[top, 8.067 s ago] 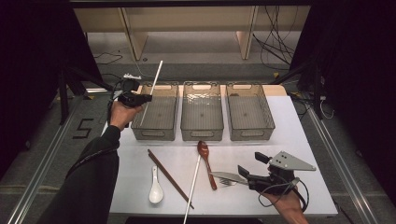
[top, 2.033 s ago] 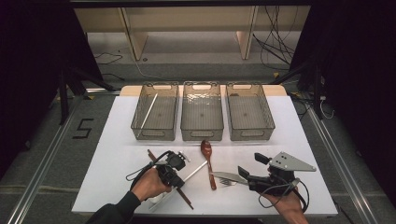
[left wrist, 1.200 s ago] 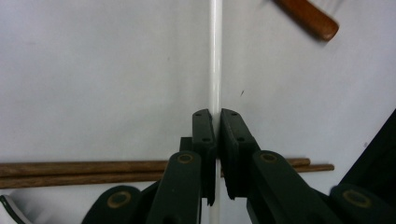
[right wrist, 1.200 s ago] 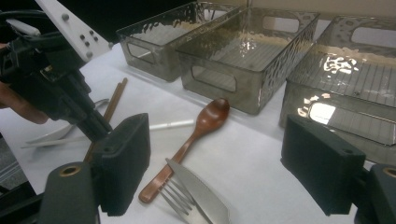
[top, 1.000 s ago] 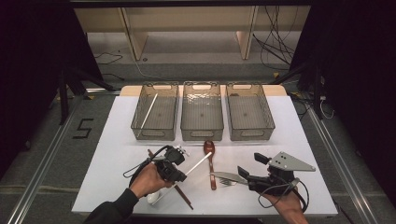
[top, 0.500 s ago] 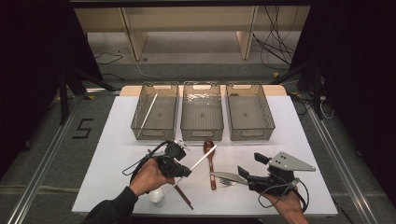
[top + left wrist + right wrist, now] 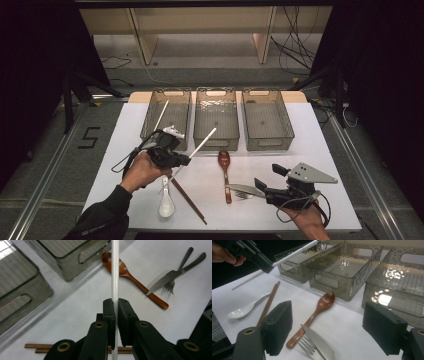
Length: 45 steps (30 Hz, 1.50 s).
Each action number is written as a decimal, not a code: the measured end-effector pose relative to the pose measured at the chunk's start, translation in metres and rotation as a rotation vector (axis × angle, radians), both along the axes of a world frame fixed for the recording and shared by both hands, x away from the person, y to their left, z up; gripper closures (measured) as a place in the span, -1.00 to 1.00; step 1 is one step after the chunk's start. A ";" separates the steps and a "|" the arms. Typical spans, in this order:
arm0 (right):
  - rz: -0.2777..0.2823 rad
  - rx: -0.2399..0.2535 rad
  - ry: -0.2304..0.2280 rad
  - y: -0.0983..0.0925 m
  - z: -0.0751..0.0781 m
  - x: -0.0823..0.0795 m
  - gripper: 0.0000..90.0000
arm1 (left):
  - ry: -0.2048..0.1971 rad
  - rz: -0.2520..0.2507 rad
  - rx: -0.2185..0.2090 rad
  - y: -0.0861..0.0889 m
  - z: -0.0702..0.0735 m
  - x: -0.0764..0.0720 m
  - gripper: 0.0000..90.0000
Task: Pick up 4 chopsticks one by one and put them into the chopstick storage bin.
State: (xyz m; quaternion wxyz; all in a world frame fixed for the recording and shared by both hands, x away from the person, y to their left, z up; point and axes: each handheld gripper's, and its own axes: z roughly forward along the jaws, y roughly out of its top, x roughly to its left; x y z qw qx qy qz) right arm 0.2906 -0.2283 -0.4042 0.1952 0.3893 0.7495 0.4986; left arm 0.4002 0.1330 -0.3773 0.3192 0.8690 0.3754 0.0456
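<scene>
Far left on the white worktop (image 7: 320, 150), the left gripper (image 7: 186, 161) is held above the surface, its jaws pinching a white chopstick (image 7: 197, 149) partway along its length. In the left gripper view the two black jaws are pressed flat against the stick on either side, and it runs straight up between them. Seen from above, the chopstick slants up and away toward the front edge of the middle basket (image 7: 216, 120), its far tip over that rim, its near end trailing down behind the hand.

Just below that hand lie a white ceramic spoon (image 7: 166, 203), bowl toward the near edge, and beside it a pair of brown wooden chopsticks (image 7: 187, 196) lying together at a slant. The left basket (image 7: 166, 118) behind holds another white chopstick (image 7: 160, 116) leaning against its side.

Moving right, a brown wooden spoon (image 7: 225, 167) lies with its bowl just before the middle basket and its handle pointing toward the near edge. Across the handle's lower end rest a knife (image 7: 243, 189) and a fork (image 7: 243, 195), crossed over each other.

The right basket (image 7: 266, 119) stands at the end of the row, just beside the middle one.

At the near right, the right gripper (image 7: 261, 186) sits low over the worktop, its jaws spread wide with nothing between them; in the right gripper view the knife tip and fork tines lie on the worktop between the two open jaws.
</scene>
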 end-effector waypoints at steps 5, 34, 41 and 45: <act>-0.005 -0.001 0.006 0.000 0.000 0.000 -0.45 | -0.027 0.015 0.020 0.008 0.003 0.014 0.87; -0.003 0.001 0.005 -0.001 -0.001 0.001 -0.45 | -0.132 0.160 0.060 0.043 0.029 0.106 0.87; -0.002 0.003 0.005 0.000 0.000 0.001 -0.45 | -0.150 0.163 0.105 0.043 0.028 0.119 0.87; -0.003 0.004 0.005 -0.001 0.000 0.001 -0.45 | -0.155 0.176 0.117 0.044 0.027 0.125 0.87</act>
